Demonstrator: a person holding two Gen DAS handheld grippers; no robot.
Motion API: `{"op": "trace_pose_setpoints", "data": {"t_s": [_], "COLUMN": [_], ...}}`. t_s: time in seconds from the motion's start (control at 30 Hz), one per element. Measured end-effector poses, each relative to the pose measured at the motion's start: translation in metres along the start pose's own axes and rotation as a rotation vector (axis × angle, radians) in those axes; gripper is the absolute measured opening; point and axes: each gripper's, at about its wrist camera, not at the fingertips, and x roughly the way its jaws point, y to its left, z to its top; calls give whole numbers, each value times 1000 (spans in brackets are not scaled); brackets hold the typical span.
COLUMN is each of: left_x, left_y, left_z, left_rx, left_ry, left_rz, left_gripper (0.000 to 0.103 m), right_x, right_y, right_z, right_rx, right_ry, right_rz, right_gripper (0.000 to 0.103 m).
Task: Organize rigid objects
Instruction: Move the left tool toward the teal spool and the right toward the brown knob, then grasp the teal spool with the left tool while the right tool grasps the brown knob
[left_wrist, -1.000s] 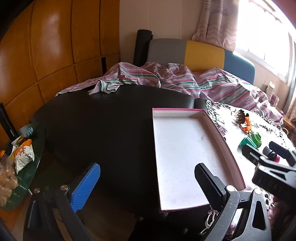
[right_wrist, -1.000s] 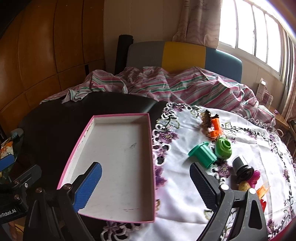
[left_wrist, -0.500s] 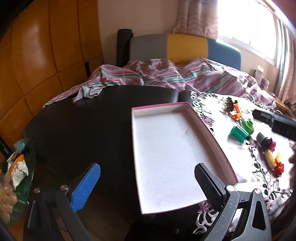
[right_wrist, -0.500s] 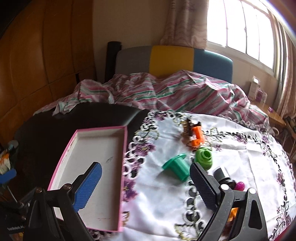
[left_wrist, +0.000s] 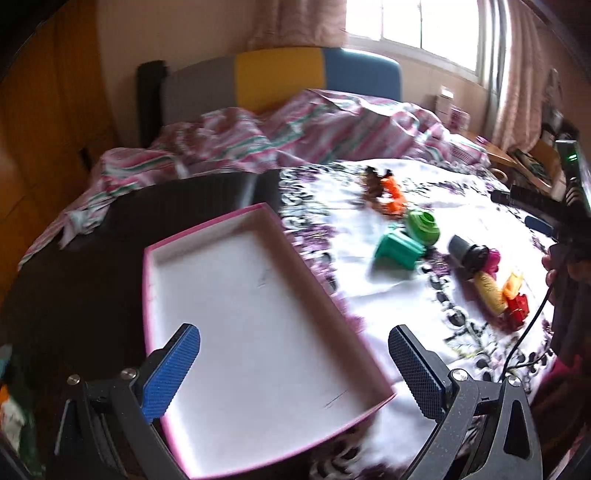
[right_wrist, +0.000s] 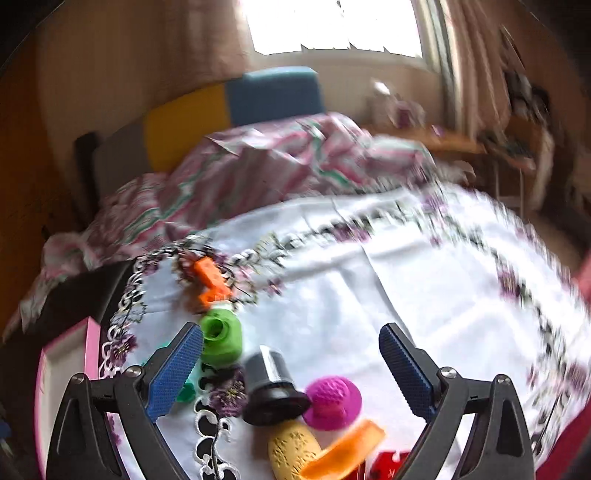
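A dark round tabletop (left_wrist: 92, 258) fills the left wrist view, its right part covered by a white cloth with purple flower embroidery (left_wrist: 461, 206). Behind it lies a bed with a pink-and-green striped cover (left_wrist: 314, 122). On the tabletop sits a shallow pink-rimmed tray (left_wrist: 258, 314) with a white floor, one long edge just beside the cloth's border; nothing lies in it.

The left tool (left_wrist: 295, 369) hangs over the near end of the tray, its two blue-padded fingers spread wide and holding nothing. The right tool (right_wrist: 291, 369) is likewise wide open and bare — it hovers above the cluster of small toys on the cloth.

That cluster runs in a loose line: an orange block piece (right_wrist: 210, 277) farthest away, then a bright green pot (right_wrist: 221, 341), a teal spool (left_wrist: 399, 251) close beside it, a black flared cup (right_wrist: 271, 384), a magenta knobbed piece (right_wrist: 332, 402), a yellow patterned capsule (right_wrist: 291, 454), an orange strip (right_wrist: 343, 454) and a small red piece (left_wrist: 517, 310) — all lying close together, several touching.
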Motion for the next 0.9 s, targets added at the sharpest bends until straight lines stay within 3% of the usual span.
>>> {"op": "trace_pose_setpoints", "data": {"t_s": [0.17,0.43,0.63,0.8,0.87,0.9], "left_x": [31,97,138,164,176,180], "left_y": [-38,-93,-115,-124,-127,-126], "left_z": [27,65,80,85,85,84], "left_rx": [88,258,309,337,341,336], "left_ry": [31,112,164,191,208,224], "left_rz": [-35,-116,-166,-157,-164,-173], "left_gripper": [102,103,103,102,95,74], "right_x": [2,4,8,10,10,10], "right_y": [-12,-1,-3,-4,-3,-3], "right_z": [2,0,1,2,2,2], "right_rx": [44,7,15,21,18,15], "right_ry": [23,41,52,60,59,59], "right_rz": [35,43,54,60,58,56], "right_gripper": [98,98,98,98,98,98]}}
